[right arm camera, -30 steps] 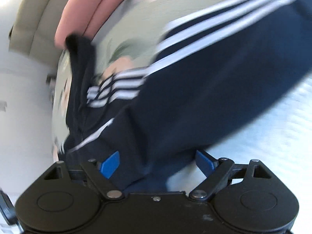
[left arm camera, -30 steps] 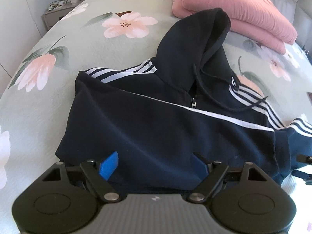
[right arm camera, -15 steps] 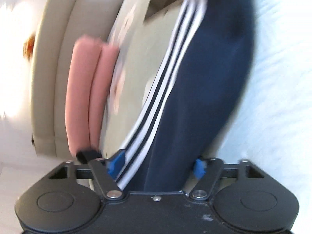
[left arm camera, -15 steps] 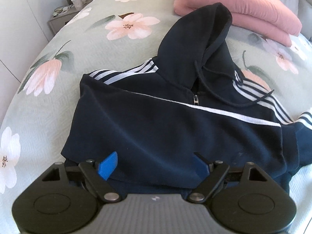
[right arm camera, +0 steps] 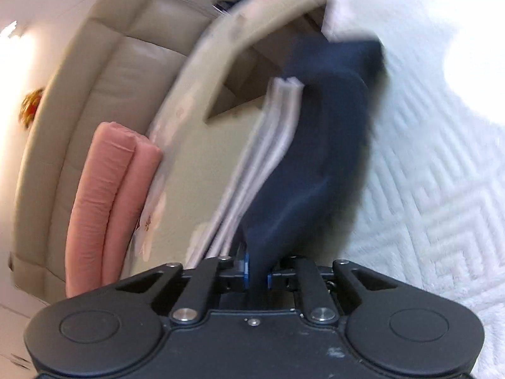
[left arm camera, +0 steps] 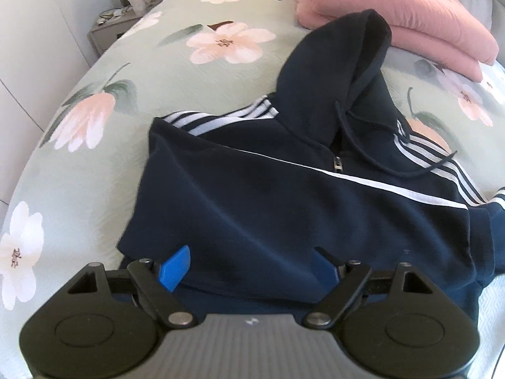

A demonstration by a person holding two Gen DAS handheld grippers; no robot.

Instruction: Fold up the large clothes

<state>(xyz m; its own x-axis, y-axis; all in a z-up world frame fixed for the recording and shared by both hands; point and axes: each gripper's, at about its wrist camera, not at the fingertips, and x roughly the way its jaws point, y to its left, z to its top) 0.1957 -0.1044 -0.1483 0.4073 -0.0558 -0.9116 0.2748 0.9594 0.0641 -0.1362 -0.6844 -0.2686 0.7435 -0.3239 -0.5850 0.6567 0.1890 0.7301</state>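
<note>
Nearest the right wrist camera, right gripper (right arm camera: pixel 256 273) clamped on the navy sleeve (right arm camera: pixel 315 170), blue pads pinching a narrow bunch of cloth, white stripes running up its left edge; beyond, white textured bedding (right arm camera: pixel 442 189) to the right, folded pink quilt (right arm camera: pixel 104 202) and padded headboard (right arm camera: pixel 104 63) to the left, all smeared by blur.

Closest in the left wrist view, left gripper (left arm camera: pixel 249 267) with fingers spread wide, pads resting over the lower hem of the navy zip hoodie (left arm camera: pixel 268 195) and gripping nothing; whether they touch the cloth, cannot tell; past them, hoodie lying front-up on the floral bedspread (left arm camera: pixel 110 72), near sleeve apparently folded across the chest, zip pull (left arm camera: pixel 338 165) and drawstring at the collar, hood (left arm camera: pixel 341 63) reaching toward the quilt; furthest, a cluttered nightstand (left arm camera: pixel 116 28) at top left.

Likely risks: thin pinch slipping off if the sleeve is pulled fast; body dragged out of square, with nothing pinning the hem, if the sleeve is swung across; cuff trailing and creasing under the fold; drawstring trapped in the layers.
</note>
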